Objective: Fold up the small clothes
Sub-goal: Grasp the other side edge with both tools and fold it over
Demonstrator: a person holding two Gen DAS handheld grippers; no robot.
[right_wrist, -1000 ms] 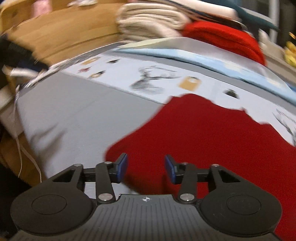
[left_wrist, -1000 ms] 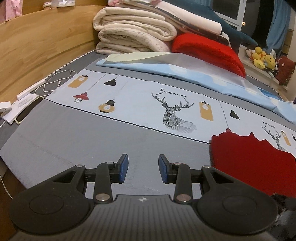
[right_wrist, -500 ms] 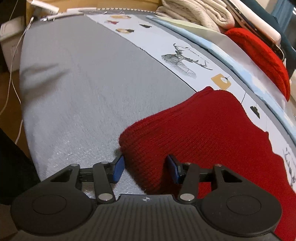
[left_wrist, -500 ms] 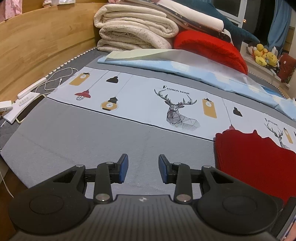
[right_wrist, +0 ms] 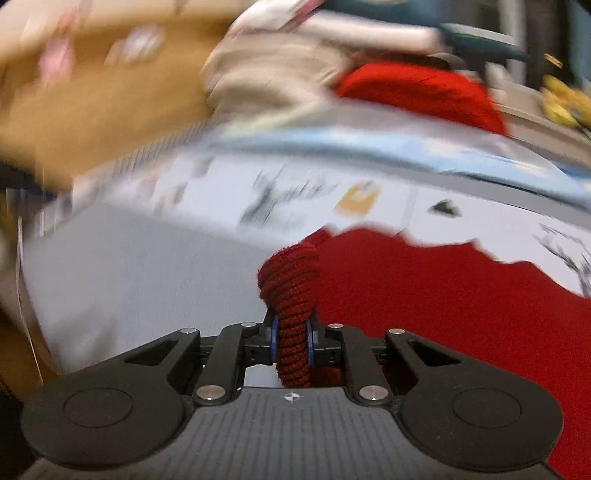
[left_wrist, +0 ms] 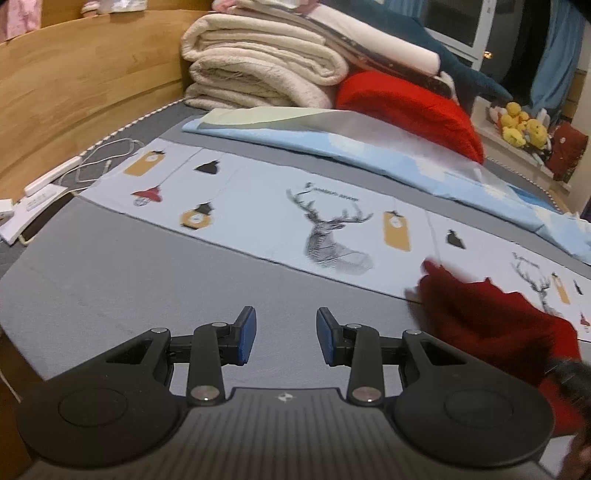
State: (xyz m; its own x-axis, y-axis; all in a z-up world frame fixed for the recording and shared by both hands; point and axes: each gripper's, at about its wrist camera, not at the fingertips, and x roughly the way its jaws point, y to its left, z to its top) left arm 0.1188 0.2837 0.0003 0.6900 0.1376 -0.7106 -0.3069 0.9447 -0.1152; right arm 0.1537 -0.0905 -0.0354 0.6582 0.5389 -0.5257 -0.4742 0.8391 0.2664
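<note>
Bedsheet [left_wrist: 155,295] — right gripper [right_wrist: 291,341] closing, apparently pinching sweater [right_wrist: 443,306].

Sweater [left_wrist: 491,317] lies on the sheet [left_wrist: 110,288] — right of the left gripper [left_wrist: 284,334]; blankets [left_wrist: 266,70] behind.

Warm, fairly dim indoor light lay over both views, giving the wooden headboard [left_wrist: 85,85] at ten o'clock an orange cast. No hard shadows fell on the grey bed cover [left_wrist: 155,280]; the light was soft and even. A dark window [left_wrist: 454,26] at one o'clock gave no daylight, only a small glint beside it. The left wrist view was mostly sharp, though the red knit garment [left_wrist: 491,317] at four o'clock was smeared by motion. The right wrist view was heavily blurred everywhere beyond the right gripper [right_wrist: 291,341], whose body stayed crisp; the printed sheet [right_wrist: 295,192] was possibly unreadable for that reason. Fisheye bending curved the edges of both views.
</note>
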